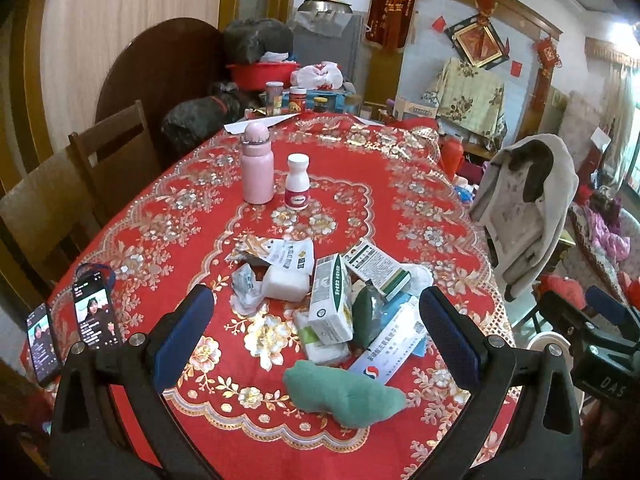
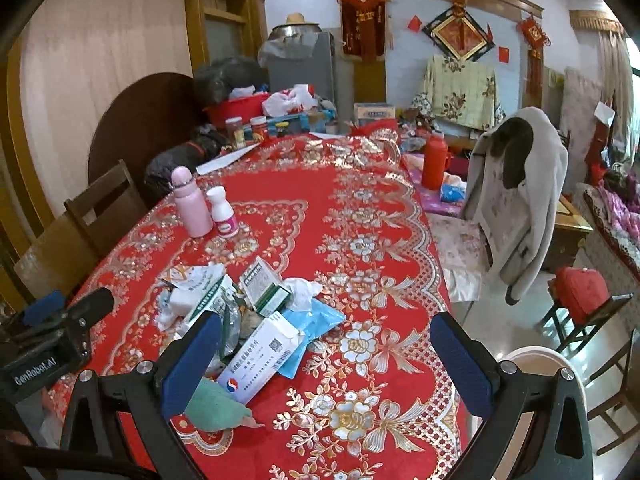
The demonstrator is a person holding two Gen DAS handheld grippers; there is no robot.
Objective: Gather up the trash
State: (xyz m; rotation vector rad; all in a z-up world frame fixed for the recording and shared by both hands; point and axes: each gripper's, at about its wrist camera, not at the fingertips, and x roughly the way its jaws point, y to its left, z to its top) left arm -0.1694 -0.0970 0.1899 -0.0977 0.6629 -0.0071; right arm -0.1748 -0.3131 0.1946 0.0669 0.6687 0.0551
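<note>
Trash [image 1: 320,296] sits heaped at the middle of the red flowered tablecloth [image 1: 160,208], straight ahead at twelve o'clock from the left gripper [image 1: 316,320], whose blue fingers are spread wide and hold nothing.

Going left to right in the left wrist view: two phones [image 1: 96,312] lie at the table's nine o'clock edge, well apart from the heap. Then comes crumpled tissue [image 1: 246,292] touching a white packet [image 1: 286,284], a torn wrapper [image 1: 280,254] behind them, an upright green-and-white carton [image 1: 330,300], a flat medicine box [image 1: 376,264], and a long white box [image 1: 390,348] at the heap's four o'clock. A green cloth [image 1: 344,396] lies nearest, at six o'clock. A pink bottle [image 1: 256,168] and a white bottle [image 1: 297,182] stand beyond at twelve o'clock, clear of the litter; they look like keepers rather than rubbish.

The right gripper [image 2: 326,356] is also spread wide and empty, hovering over bare cloth, with the heap at its ten o'clock and a pale round rim [image 2: 536,360], probably a bin, below the table edge at four o'clock.

To do this well, I would start with the rigid boxes on the outside, closing across their narrow faces. Lifting each one straight up should keep the tissue from dragging along. Soft tissue needs a deep pinch.
</note>
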